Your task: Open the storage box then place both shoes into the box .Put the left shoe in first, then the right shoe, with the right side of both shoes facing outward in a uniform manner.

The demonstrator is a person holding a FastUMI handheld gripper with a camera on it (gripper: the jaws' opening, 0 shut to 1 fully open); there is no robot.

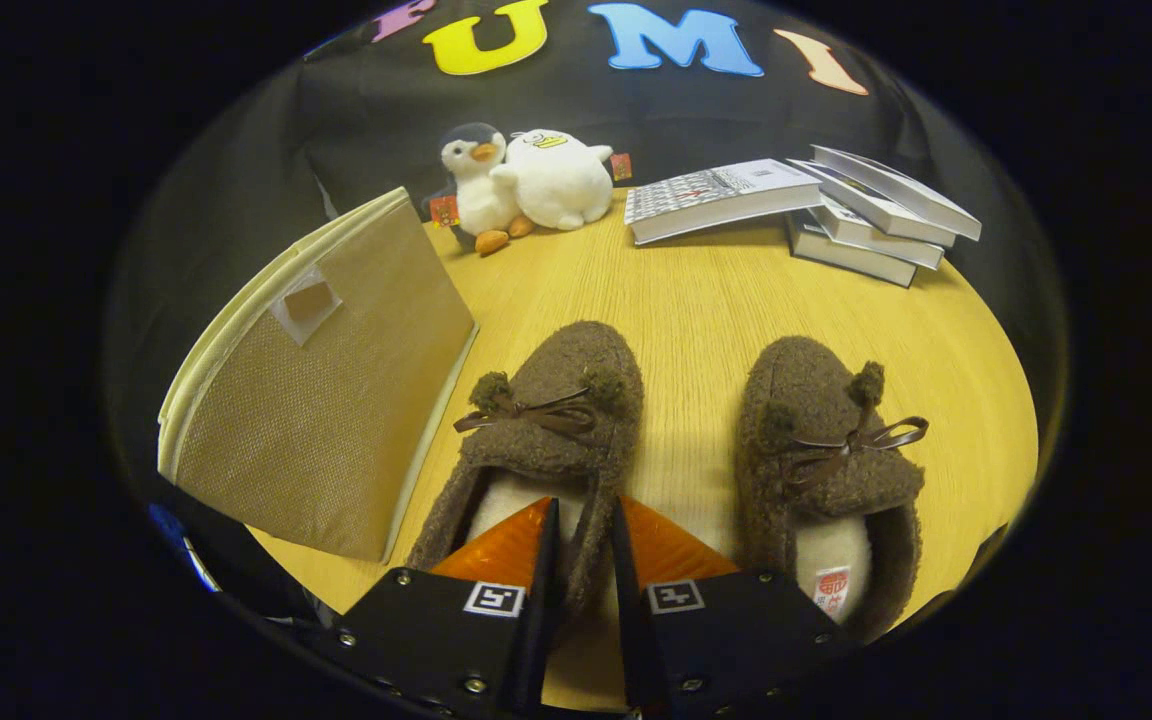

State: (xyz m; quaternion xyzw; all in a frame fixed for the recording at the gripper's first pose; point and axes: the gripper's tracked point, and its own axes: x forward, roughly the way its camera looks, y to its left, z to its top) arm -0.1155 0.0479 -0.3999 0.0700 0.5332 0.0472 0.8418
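The heel of the left slipper [546, 440] is lying hidden behind the fingers [584, 525], and the heel of the right slipper [831, 470] is running out of sight at the lower edge of the scene. The near corner of the storage box [321, 400] is also being cut off, and whether its lid is open cannot be told from here.

Both slippers are brown and fuzzy, each carrying a dark ribbon bow with small pompoms and showing a pale lining inside. They are sitting side by side on the wooden table [696, 300], toes pointing away from the fingers. The right slipper is resting just beyond and to the right of the fingers, apart from them.

The fingers are standing nearly closed, leaving a narrow gap. The right-hand wall of the left slipper's opening is sitting in that gap, with one finger inside the shoe and the other outside it; both appear to be pressing on the fuzzy rim.

The beige fabric box is standing to the left of the fingers, beside the left slipper. Far beyond the fingers, a plush penguin [481, 185], a white plush toy [561, 180] and a stack of books [806, 205] are lying by the booth wall.
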